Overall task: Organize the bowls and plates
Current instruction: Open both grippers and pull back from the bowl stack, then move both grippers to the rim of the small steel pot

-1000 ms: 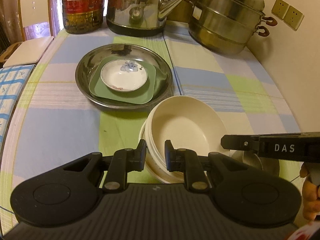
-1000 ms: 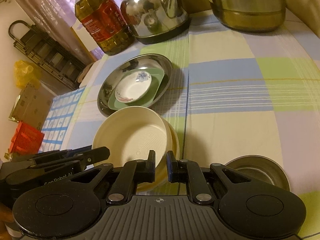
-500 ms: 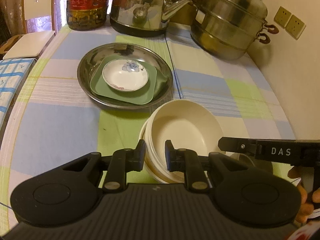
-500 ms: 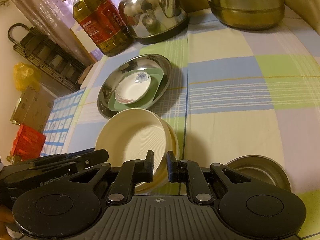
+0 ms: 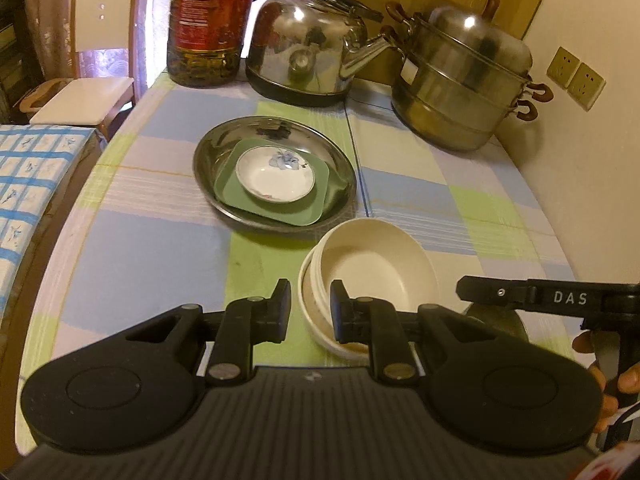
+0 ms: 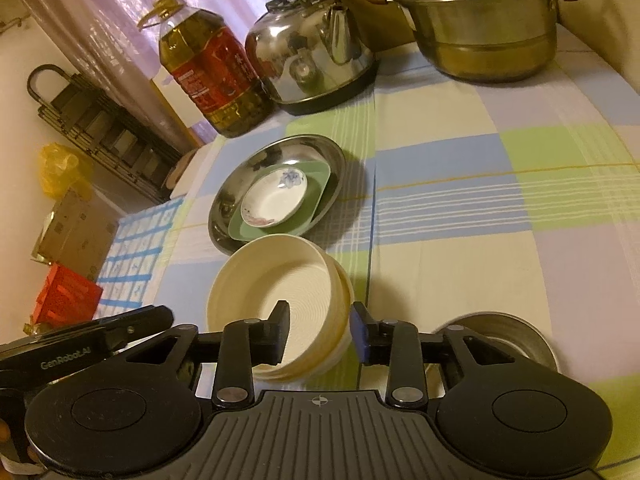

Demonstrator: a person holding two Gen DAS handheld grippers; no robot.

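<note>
Two cream bowls (image 5: 376,268) (image 6: 276,292) sit nested on the checked tablecloth, the upper one slightly askew. My left gripper (image 5: 310,306) hovers above their near left rim, its jaws a narrow gap apart and not pressing on it. My right gripper (image 6: 318,334) is opening, and the bowls' right rim shows loose between its fingers. Beyond them a round steel plate (image 5: 280,128) carries a green square plate (image 5: 312,208) with a small white flowered dish (image 5: 276,176) on top. A small steel bowl (image 6: 496,336) stands at the near right.
A big oil bottle (image 5: 208,20), a steel kettle (image 5: 308,44) and a stacked steamer pot (image 5: 460,80) line the table's far edge. A wall with sockets closes the right side. A white chair (image 5: 92,64) stands off the curved left edge.
Both grippers have drawn back and up from the cream bowls, which look smaller. The right jaws have widened off the rim. The bowls have stayed on the table.
</note>
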